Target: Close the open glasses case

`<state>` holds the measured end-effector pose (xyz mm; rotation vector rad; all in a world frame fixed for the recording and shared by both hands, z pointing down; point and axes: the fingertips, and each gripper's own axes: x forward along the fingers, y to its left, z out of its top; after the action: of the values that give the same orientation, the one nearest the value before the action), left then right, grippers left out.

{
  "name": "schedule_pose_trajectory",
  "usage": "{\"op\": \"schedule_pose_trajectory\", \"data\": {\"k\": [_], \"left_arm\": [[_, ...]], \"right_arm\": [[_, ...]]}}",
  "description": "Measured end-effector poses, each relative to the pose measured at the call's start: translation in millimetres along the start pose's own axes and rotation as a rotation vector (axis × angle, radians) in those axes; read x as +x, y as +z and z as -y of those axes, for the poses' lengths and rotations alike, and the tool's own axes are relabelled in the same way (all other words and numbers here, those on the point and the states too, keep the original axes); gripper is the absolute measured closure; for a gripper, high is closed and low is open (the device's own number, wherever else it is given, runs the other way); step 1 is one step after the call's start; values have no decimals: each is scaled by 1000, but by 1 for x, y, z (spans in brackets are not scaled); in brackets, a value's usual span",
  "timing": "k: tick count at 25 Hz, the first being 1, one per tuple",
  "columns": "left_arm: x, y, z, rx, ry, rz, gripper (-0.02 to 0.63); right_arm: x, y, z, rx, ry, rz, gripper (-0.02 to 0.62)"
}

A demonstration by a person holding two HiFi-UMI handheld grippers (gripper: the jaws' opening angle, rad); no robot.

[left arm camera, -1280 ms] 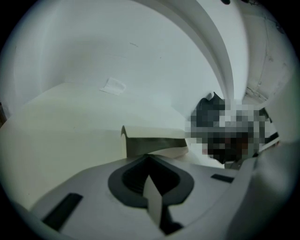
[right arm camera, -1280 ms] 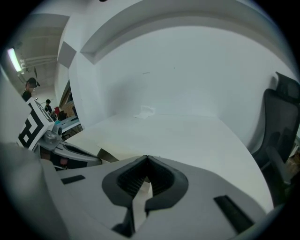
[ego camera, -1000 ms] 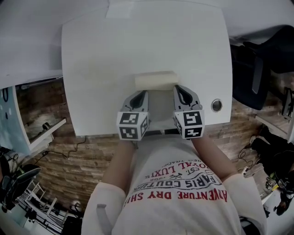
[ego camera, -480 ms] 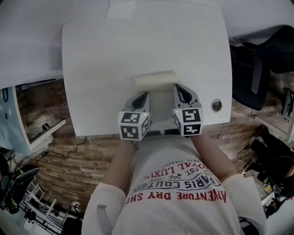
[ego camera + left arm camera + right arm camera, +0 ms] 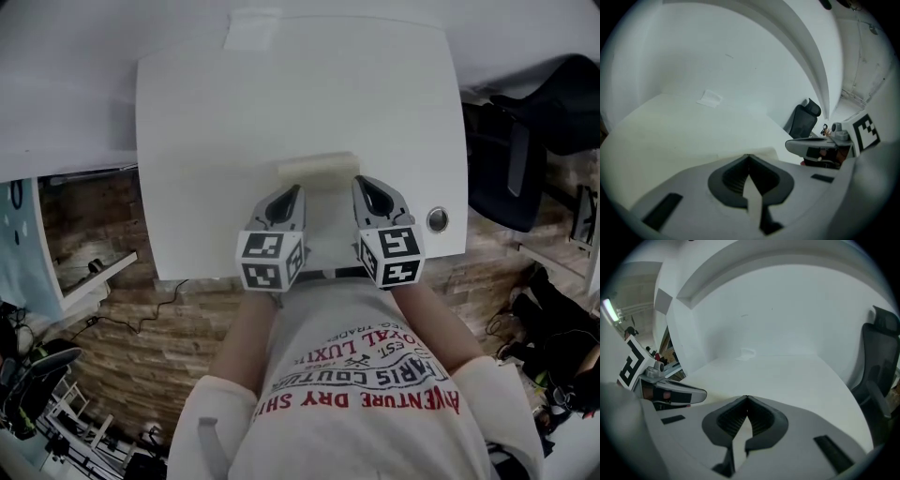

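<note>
Glasses case [image 5: 319, 170], cream oblong box, is found unmoved and apparently already shut; left gripper [image 5: 296, 190] and right gripper [image 5: 362, 181] are kept clenched, empty, just short of it.

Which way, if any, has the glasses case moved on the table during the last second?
No. The glasses case keeps its spot relative to the round hole nearby; only the view shifted slightly.

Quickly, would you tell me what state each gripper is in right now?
Left gripper: shut, holding nothing.
Right gripper: shut, holding nothing.
</note>
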<state>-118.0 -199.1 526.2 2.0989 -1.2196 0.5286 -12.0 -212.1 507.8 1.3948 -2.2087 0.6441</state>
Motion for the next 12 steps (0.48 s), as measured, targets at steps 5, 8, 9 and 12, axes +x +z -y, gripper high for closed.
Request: {"op": "schedule_pose_trajectory", "data": {"k": [5, 8, 9, 12], "left_arm": [[-22, 56, 11, 31, 3, 137, 598], [-39, 88, 18, 57, -2, 211, 598], [-46, 97, 21, 69, -2, 234, 598], [-65, 121, 30, 110, 8, 298, 598]], "right_arm": [[-19, 47, -2, -33, 3, 89, 583], [-30, 74, -6, -40, 21, 145, 583], [-34, 82, -7, -45, 26, 164, 583], [-47, 104, -10, -69, 43, 223, 583]]}}
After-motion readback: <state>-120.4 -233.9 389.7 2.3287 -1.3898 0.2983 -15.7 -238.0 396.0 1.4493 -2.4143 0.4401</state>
